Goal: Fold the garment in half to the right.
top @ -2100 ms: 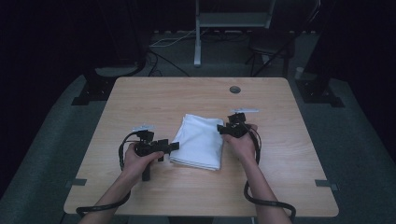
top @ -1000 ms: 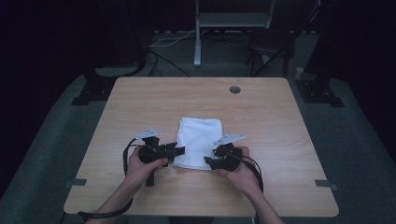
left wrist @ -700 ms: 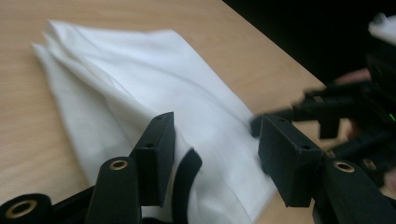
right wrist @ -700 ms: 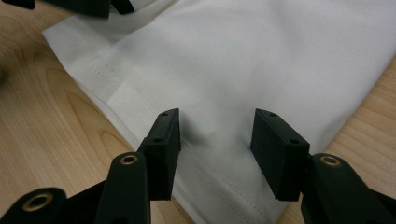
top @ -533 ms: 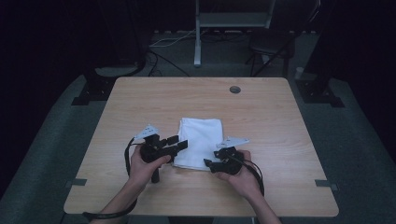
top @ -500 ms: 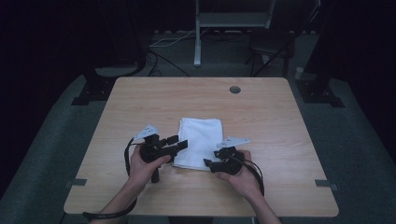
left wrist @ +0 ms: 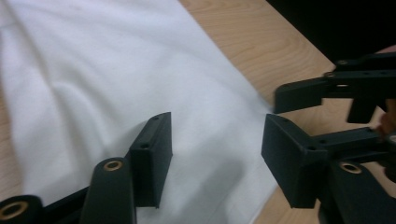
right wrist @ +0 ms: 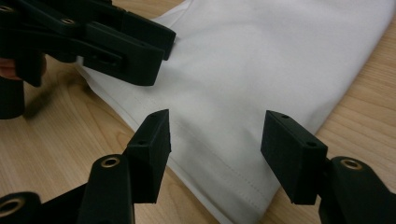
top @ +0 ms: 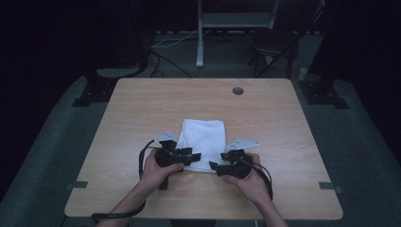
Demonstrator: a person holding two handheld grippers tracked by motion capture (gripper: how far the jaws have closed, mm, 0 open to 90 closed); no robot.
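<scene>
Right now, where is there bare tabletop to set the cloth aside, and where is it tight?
Bare wood runs along the far edge of the table around the round grommet, and on both sides of the folded white cloth. It is crowded at the cloth's near edge, where the left gripper and right gripper stand open over it.

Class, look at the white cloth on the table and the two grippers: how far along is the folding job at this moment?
Done: the white cloth lies folded into a neat rectangle on the table. In hand: the left gripper and right gripper hover at its near edge; their jaws have just been opening, gripping nothing. Left: probably one more fold or smoothing, though I can't be sure.
</scene>
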